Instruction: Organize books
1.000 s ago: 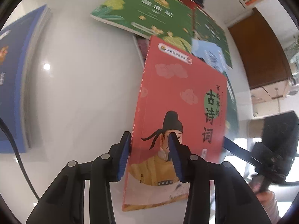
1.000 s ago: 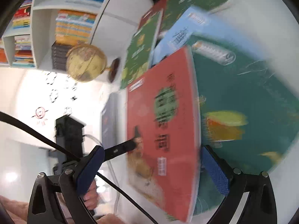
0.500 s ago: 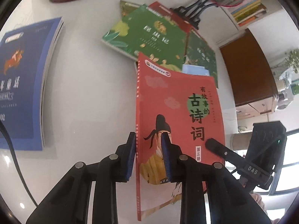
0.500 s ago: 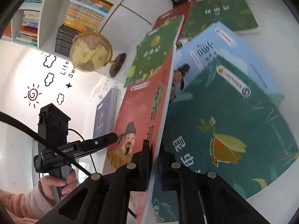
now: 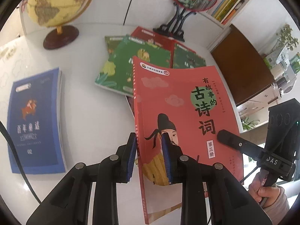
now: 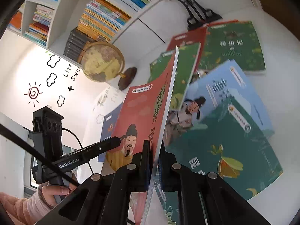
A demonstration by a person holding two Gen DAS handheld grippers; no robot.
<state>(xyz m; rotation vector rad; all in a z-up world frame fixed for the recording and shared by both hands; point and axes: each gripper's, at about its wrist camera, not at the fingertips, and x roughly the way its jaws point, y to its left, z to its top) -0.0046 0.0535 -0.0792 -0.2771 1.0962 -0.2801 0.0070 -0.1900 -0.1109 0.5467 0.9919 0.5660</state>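
In the left wrist view, the left gripper (image 5: 148,156) straddles the spine edge of the red book (image 5: 185,103): one finger sits outside the spine, the other lies over the cover, and a gap shows on the cover side, so the grip looks loose or only partly closed and I cannot tell if it truly pinches. The book's long axis runs from 6 toward 12 o'clock, straight along the fingers, lifted clear of the white table (image 5: 84,97); the blue book (image 5: 35,121) lies flat at 9 o'clock, the pile of green books (image 5: 131,69) at 12. The right gripper's finger touches the cover at 3 o'clock. In the right wrist view, the right gripper (image 6: 153,161) has its fingers pressed on the red book's (image 6: 138,112) page edge, seen nearly edge-on, rising toward 12 o'clock; the left gripper's finger comes in from 9 o'clock. Both hands are equally near; any move toward the blue book probably goes leftward.
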